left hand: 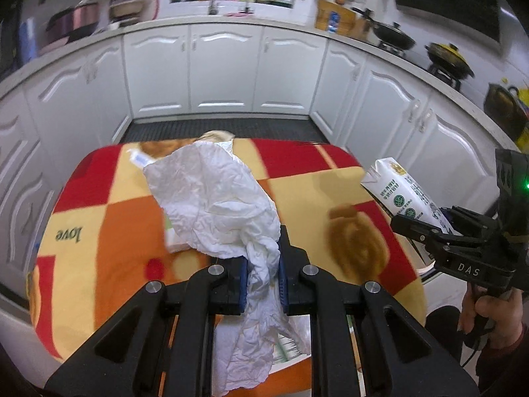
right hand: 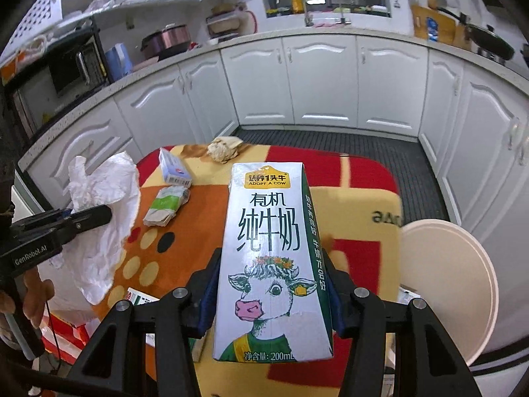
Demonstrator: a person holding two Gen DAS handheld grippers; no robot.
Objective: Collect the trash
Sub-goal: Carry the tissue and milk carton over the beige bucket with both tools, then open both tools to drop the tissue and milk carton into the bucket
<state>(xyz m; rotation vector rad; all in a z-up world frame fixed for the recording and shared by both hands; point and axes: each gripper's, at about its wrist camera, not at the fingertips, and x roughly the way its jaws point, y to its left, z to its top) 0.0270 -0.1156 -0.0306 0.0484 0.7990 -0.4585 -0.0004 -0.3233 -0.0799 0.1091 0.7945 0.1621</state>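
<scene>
My left gripper (left hand: 263,274) is shut on a large crumpled white paper (left hand: 215,195), which hangs above the table. The right wrist view shows that gripper (right hand: 89,216) at the left with the paper (right hand: 102,205) draped from it. My right gripper (right hand: 271,297) is shut on a white and green milk carton (right hand: 271,258), its blue pads pressing both sides. From the left wrist view the carton (left hand: 403,195) is tilted in the right gripper (left hand: 426,228), off the table's right edge. A small blue-white box (right hand: 173,172), a crushed green-white carton (right hand: 167,206) and a brownish paper wad (right hand: 224,149) lie on the table.
The table (right hand: 363,205) wears a red, orange and yellow patterned cloth (left hand: 115,231). A round white bin (right hand: 446,284) stands just right of it. White kitchen cabinets (left hand: 224,66) ring the space, with a dark floor mat (right hand: 330,145) beyond the table. A hand (left hand: 489,311) grips the right tool.
</scene>
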